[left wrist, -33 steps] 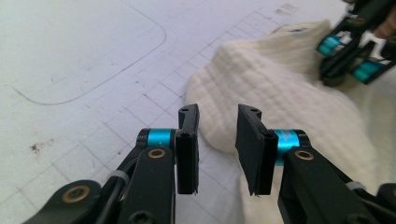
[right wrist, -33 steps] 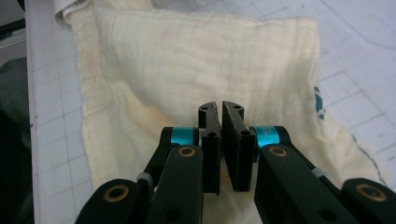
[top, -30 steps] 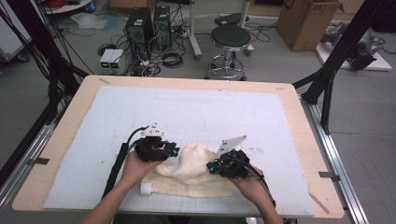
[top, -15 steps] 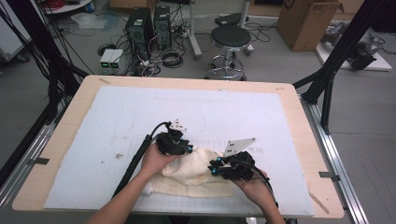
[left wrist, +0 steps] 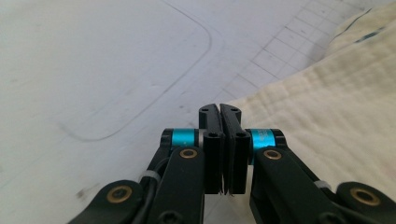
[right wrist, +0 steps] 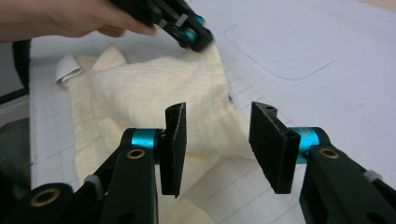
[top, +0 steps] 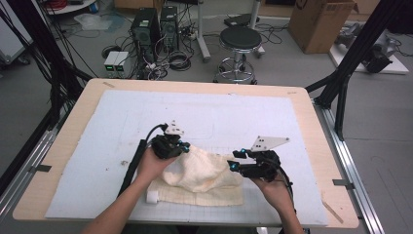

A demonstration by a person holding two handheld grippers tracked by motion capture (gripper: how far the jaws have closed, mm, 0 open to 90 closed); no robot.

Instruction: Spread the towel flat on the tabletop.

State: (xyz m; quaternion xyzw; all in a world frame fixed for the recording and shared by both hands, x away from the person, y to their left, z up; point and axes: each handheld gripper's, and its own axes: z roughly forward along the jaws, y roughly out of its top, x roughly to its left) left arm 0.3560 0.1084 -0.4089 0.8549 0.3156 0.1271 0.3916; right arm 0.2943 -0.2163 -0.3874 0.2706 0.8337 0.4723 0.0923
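Folding step: cream cloth bunched near front edge of tabletop, mid-way along. Left tongs just closed together at cloth's far-left fold, grip unclear; right tongs just opened, apart, empty. Next, probably: right re-grips an edge.

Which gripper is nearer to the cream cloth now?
Left. The left gripper touches the cream cloth at its raised far corner; the right gripper, jaws open, hangs just beside its right edge.

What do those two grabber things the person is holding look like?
Both are black. The left gripper and right gripper each have two flat black jaws, bright blue rings beside them and brass-coloured rivets. From above, each carries a grey three-cornered plate and trails a black cable. The forearms are bare.
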